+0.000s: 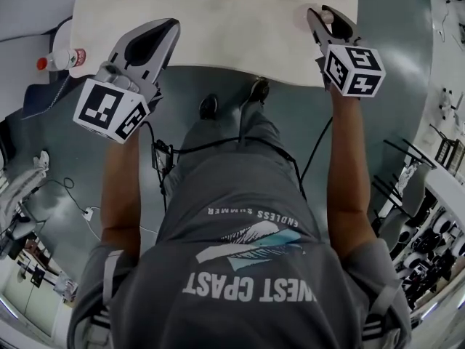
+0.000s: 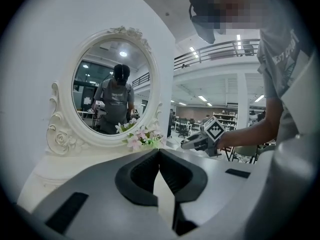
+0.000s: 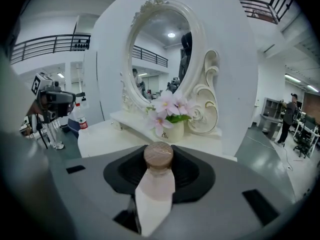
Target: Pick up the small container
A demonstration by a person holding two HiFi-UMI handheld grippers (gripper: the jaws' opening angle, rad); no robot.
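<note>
The small container (image 3: pixel 158 180) is a pale pink bottle with a round wooden cap, and my right gripper (image 3: pixel 159 171) is shut on it, cap pointing away from the camera. In the head view the right gripper (image 1: pixel 325 20) sits over the white dressing table's (image 1: pixel 218 27) right part, with the cap of the small container (image 1: pixel 328 17) just showing between its jaws. My left gripper (image 1: pixel 168 29) hovers over the table's left front edge. Its jaws meet at the tips with nothing between them, as the left gripper (image 2: pixel 159 153) view shows.
An oval white-framed mirror (image 3: pixel 159 54) stands at the back of the table, with a small pot of pink flowers (image 3: pixel 171 118) in front of it. A water bottle (image 1: pixel 64 59) with a red cap stands off the table's left side. Cables lie on the floor (image 1: pixel 73 195).
</note>
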